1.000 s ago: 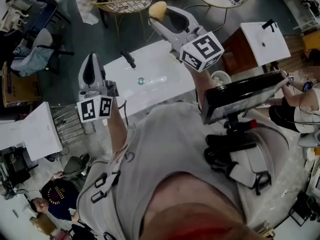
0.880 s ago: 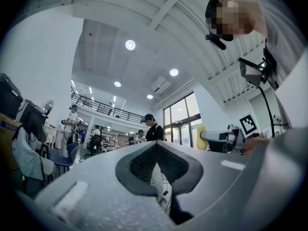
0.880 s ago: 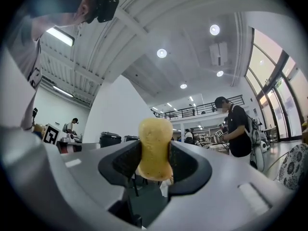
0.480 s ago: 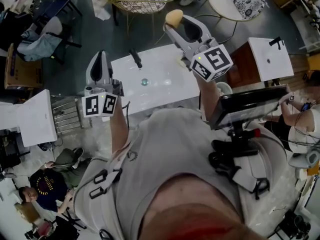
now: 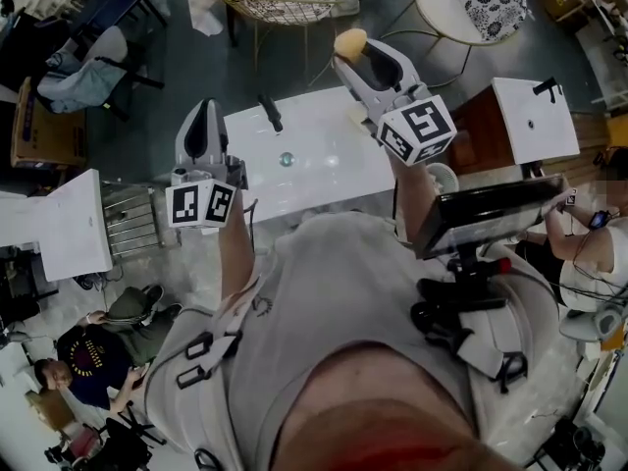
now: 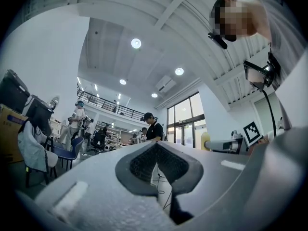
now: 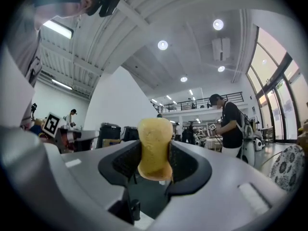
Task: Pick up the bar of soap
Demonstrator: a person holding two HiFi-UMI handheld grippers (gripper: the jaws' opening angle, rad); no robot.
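**Ana:** White basin with a black faucet on its far side. Where is the bar of soap from there?

**Ben:** Off the basin altogether. It sits at the tip of the right gripper, held in the air past the basin's far right corner.

**Ana:** Is it properly gripped?

**Ben:** Yes. The right gripper view shows both pads pinching its lower half. Its long axis stands upright across the jaws, and the top pokes out above them.

**Ana:** And the other one?

**Ben:** The left gripper is off the basin's near left corner, well apart from the soap. Its jaws are pressed together on nothing.

**Ana:** So which hand matters next?

**Ben:** The right, I'd say. The bar is already up, so it only needs a steady hold.
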